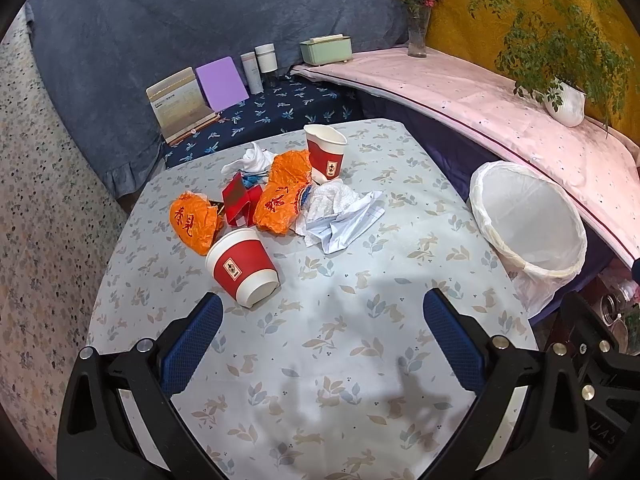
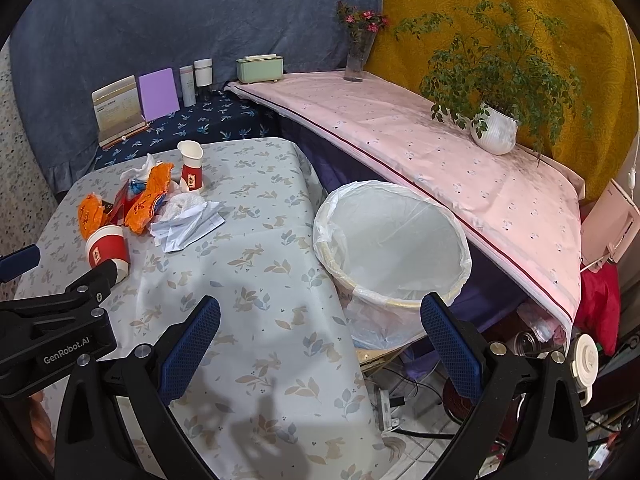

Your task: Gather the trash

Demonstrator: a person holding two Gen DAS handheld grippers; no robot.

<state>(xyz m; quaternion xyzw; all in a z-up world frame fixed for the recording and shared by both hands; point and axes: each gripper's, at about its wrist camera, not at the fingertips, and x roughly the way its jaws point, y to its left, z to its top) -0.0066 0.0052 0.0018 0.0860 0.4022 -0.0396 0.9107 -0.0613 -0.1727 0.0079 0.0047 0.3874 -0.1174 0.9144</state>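
Both the left gripper [image 1: 322,334] and the right gripper [image 2: 320,336] were wide open and held nothing, so the tipped paper cup [image 1: 243,268], nearest on the table [image 1: 360,400], probably needed a soft squeeze before the lined bin [image 2: 390,240].

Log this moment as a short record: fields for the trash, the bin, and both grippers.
surface: table with a leaf-print cloth
trash on table: tipped paper cup; upright dented paper cup; orange wrappers; red carton; crumpled paper; white tissue
bin: lined trash bin beside the table's right edge, nothing visible inside
left gripper: open, holding nothing, nearest the tipped paper cup
right gripper: open, holding nothing, over the table edge near the bin
collected so far: nothing visible
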